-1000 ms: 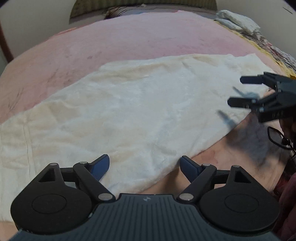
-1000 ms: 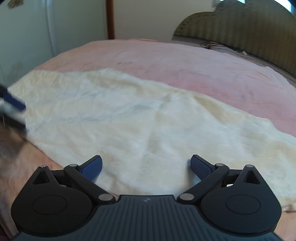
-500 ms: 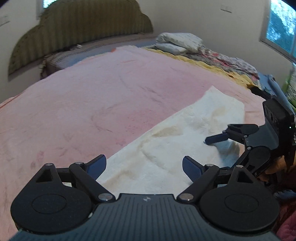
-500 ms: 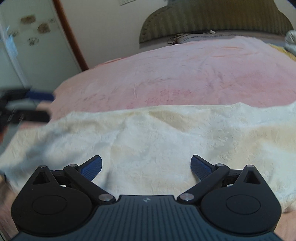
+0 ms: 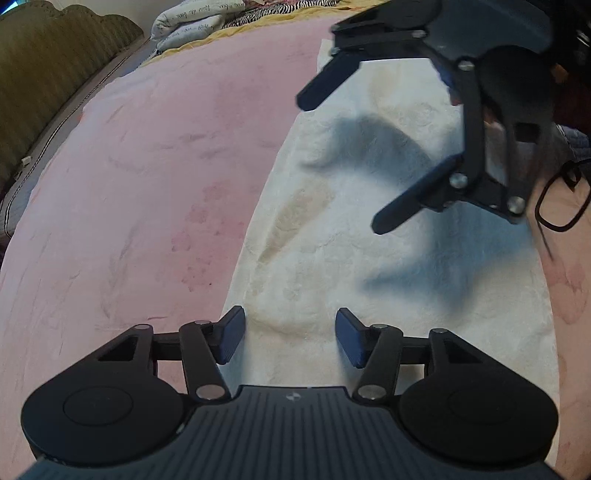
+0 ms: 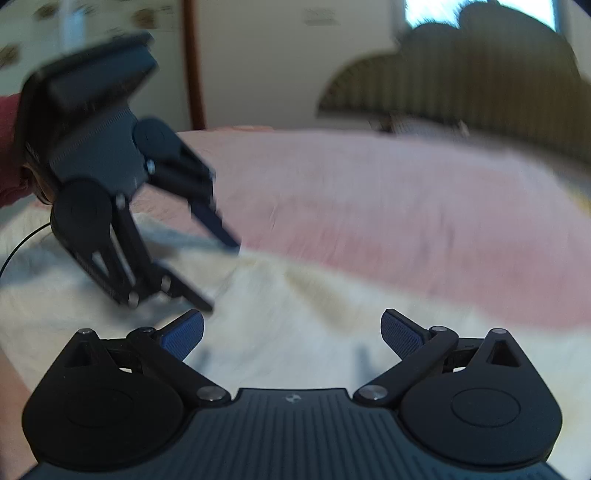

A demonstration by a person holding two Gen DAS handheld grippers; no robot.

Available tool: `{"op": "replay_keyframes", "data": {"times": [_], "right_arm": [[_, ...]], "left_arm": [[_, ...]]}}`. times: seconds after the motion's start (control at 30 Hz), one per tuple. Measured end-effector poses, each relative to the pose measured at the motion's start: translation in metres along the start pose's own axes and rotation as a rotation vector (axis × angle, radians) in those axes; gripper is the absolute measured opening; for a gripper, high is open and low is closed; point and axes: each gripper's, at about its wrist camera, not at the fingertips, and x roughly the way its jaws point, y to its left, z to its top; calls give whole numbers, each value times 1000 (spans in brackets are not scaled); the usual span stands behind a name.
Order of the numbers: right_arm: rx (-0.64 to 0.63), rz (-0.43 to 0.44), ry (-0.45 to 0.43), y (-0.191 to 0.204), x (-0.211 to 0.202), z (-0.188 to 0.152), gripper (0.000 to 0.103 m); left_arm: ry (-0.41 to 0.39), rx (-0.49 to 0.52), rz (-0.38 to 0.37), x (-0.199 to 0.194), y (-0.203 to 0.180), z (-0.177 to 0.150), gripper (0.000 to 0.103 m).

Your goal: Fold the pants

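Note:
Cream-white pants (image 5: pixel 369 236) lie flat on a pink bedspread (image 5: pixel 140 177); they also show, blurred, in the right wrist view (image 6: pixel 303 325). My left gripper (image 5: pixel 290 338) is open and empty, low over the pants' left edge; it also shows in the right wrist view (image 6: pixel 218 273). My right gripper (image 6: pixel 291 338) is open and empty above the pants; in the left wrist view it (image 5: pixel 343 162) hovers wide open over the cloth, casting a shadow.
An olive padded headboard (image 5: pixel 48 74) and white pillows (image 5: pixel 195 22) lie beyond the bedspread. A black cable (image 5: pixel 561 199) hangs at the right edge. A wall and a brown door frame (image 6: pixel 194 74) stand behind the bed.
Both grippers have swung toward each other over the same end of the pants. The left gripper's jaws have narrowed somewhat. The right wrist view is now motion-blurred.

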Motion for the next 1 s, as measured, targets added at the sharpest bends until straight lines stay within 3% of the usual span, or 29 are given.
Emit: {"op": "replay_keyframes", "data": {"times": [0.07,0.23,0.33,0.37,0.4,0.53,0.6,0.7,1.0], "right_arm": [[-100,68,60,-17,17,13,102],[-175,330,125,-43,48,32,99],[-203,410,187,-42,63,34,74],[-216,423,203,-41,66,33,60],[-234,427,217,-40,69,33,52],[-260,454,262,-42,78,33,49],[-268,451,273,-42,79,34,28],[-305,430,264,-39,72,32,15],[-489,197,125,-4,39,10,7]], "left_arm": [[-4,-14,-5,1,5,1,61],[19,-43,-70,6,21,2,62],[36,-69,-109,9,29,2,63],[43,-77,-116,10,32,2,65],[49,-83,-121,12,33,3,66],[51,-101,-150,14,38,1,67],[54,-104,-162,17,39,1,63],[43,-83,-149,15,34,0,55],[-10,-70,-56,5,16,-5,37]]}}
